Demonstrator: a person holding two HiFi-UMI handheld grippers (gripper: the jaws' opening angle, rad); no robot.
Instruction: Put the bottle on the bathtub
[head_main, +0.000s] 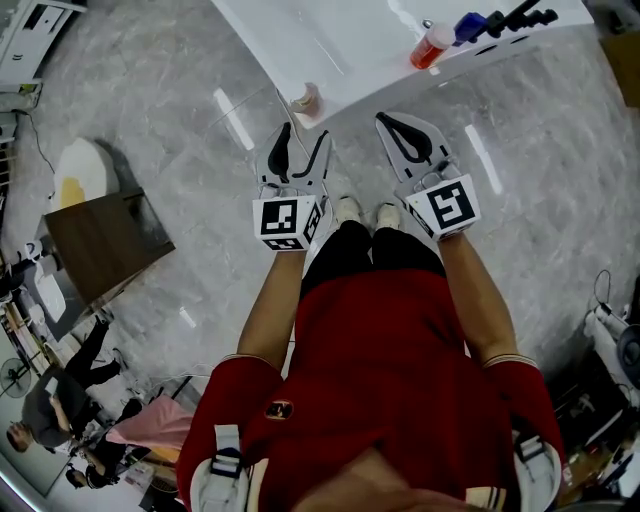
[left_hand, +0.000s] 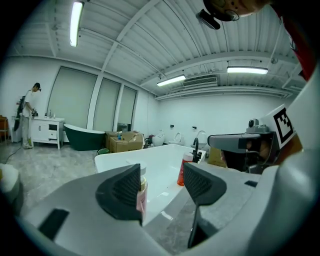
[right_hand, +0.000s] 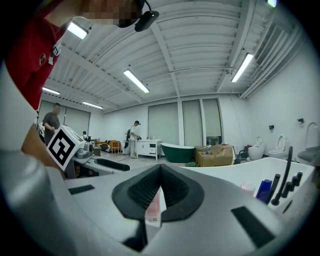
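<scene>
Grey marbled floor (head_main: 200, 120) lies under the person's white shoes (head_main: 347, 208). Both forearms reach forward, side by side. The left tongs (left_hand: 162, 182) stand well apart with nothing between them. The right tongs (right_hand: 160, 172) are pressed together and empty. Just ahead, the pink bottle (head_main: 305, 100) stands upright on the near rim of the white bathtub (head_main: 330, 50), its label too small to read. At the tub's far end, an orange bottle (head_main: 432, 47) and a blue bottle (head_main: 470, 25) stand beside a black tap (head_main: 515, 18). Beyond, under a ribbed white ceiling with strip lights (left_hand: 170, 80), sit a dark green tub (left_hand: 82, 137) and cardboard boxes (left_hand: 122, 141).
</scene>
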